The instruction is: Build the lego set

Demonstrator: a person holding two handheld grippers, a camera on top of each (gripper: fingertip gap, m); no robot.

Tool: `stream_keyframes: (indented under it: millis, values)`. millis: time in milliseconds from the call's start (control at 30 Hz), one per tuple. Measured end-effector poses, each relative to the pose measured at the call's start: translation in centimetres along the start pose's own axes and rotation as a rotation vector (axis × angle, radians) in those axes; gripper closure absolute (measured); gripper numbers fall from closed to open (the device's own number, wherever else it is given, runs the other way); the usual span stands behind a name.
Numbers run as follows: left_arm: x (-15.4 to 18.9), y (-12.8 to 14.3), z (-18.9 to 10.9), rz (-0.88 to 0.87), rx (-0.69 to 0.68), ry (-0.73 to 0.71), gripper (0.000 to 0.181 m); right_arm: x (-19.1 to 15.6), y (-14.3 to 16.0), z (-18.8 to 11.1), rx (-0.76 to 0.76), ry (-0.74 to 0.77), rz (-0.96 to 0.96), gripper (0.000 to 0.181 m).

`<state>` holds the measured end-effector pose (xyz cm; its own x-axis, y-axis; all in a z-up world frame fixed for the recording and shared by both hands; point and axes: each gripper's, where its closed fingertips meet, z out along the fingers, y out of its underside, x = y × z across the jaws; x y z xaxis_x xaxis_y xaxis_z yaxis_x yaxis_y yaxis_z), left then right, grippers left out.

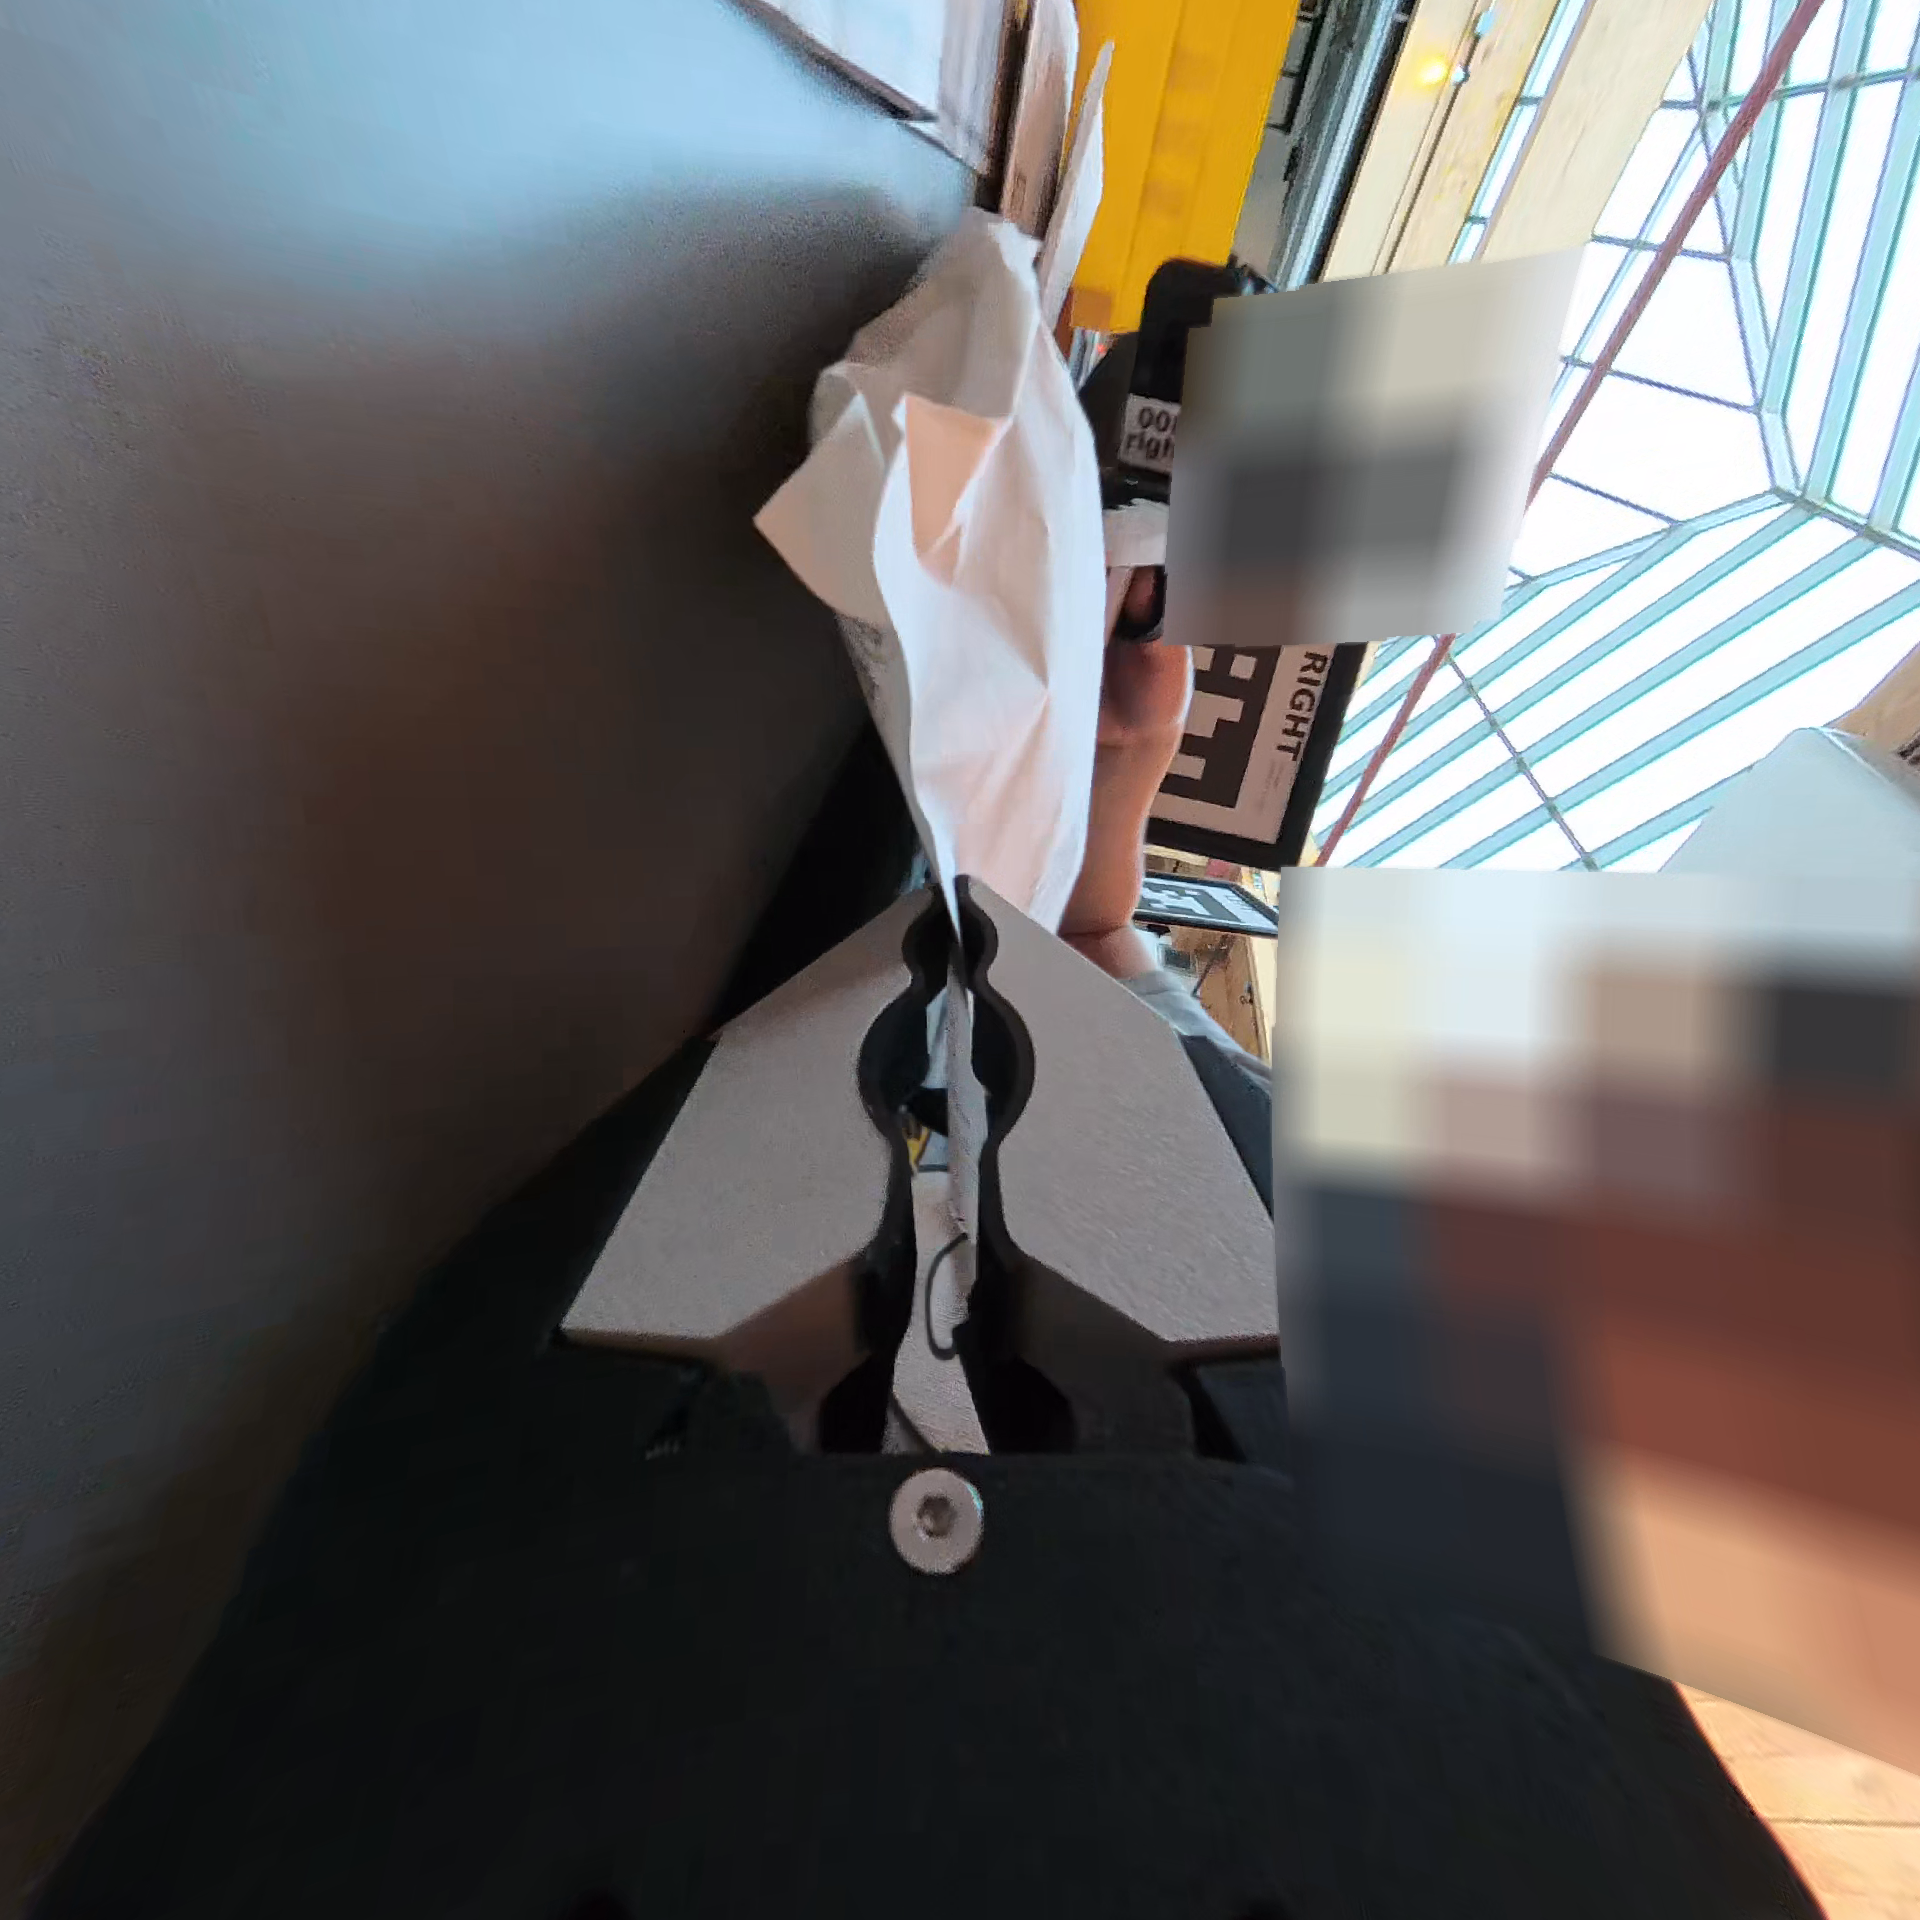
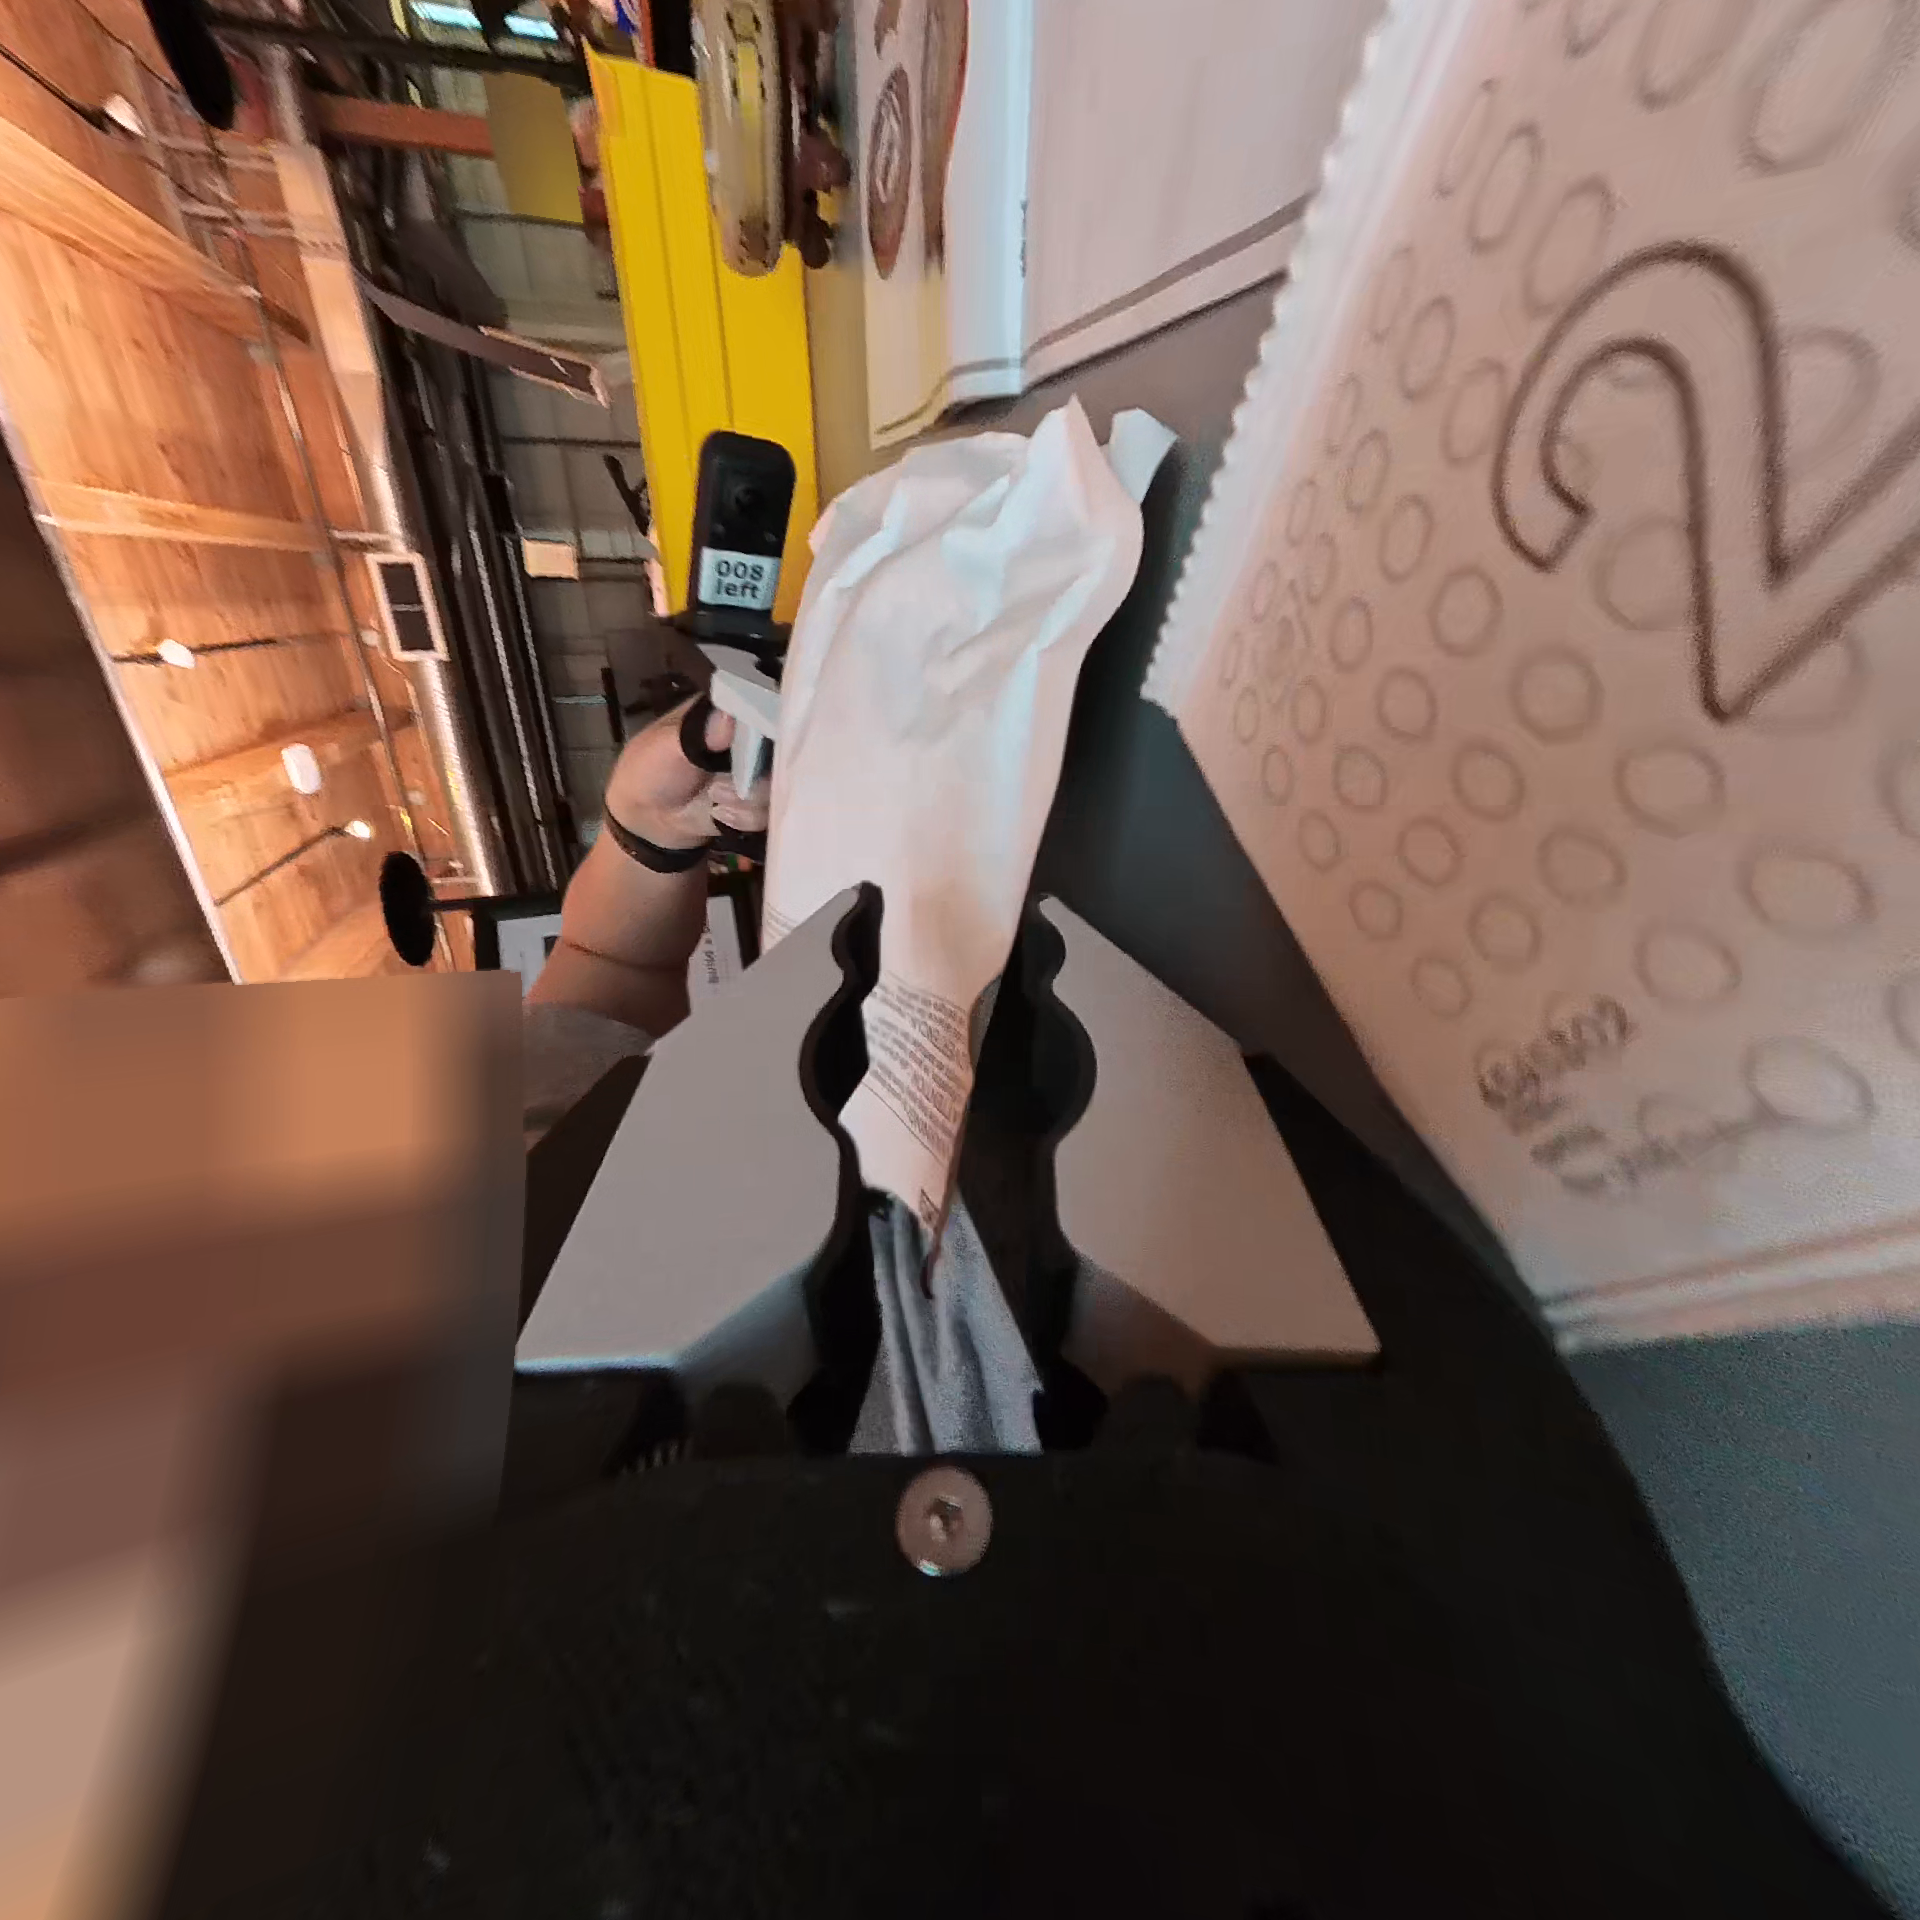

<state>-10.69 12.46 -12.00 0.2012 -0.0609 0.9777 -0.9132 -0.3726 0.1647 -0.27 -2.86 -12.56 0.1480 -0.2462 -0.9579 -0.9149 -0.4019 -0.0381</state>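
The left tongs (image 1: 961, 914) were pinched together on one end of a crumpled white paper bag (image 1: 987, 582); the right tongs (image 2: 951, 935) clamped its other end, so the bag (image 2: 935, 707) hung between them, off the dark grey worktop (image 1: 416, 520). A second, larger paper bag printed with circles (image 2: 1558, 727) lay on the worktop (image 2: 1714, 1507) just beside. Beyond stood yellow panels (image 2: 707, 312), wooden walls (image 2: 156, 416) and a glazed roof (image 1: 1714, 520).
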Motion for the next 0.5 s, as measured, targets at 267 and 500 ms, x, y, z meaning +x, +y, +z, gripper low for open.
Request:
stream_keyframes:
  millis: [267,500]
  values:
    - [-1.3,-1.0,-0.9,0.124,0.036,-0.063,0.181,0.8,0.0,2.2,-0.061,0.068,-0.048,0.177]
    - [2.6,-0.9,-1.6,0.182,0.065,0.019,0.181,-2.7,0.3,2.6,-0.070,-0.023,-0.018,0.181]
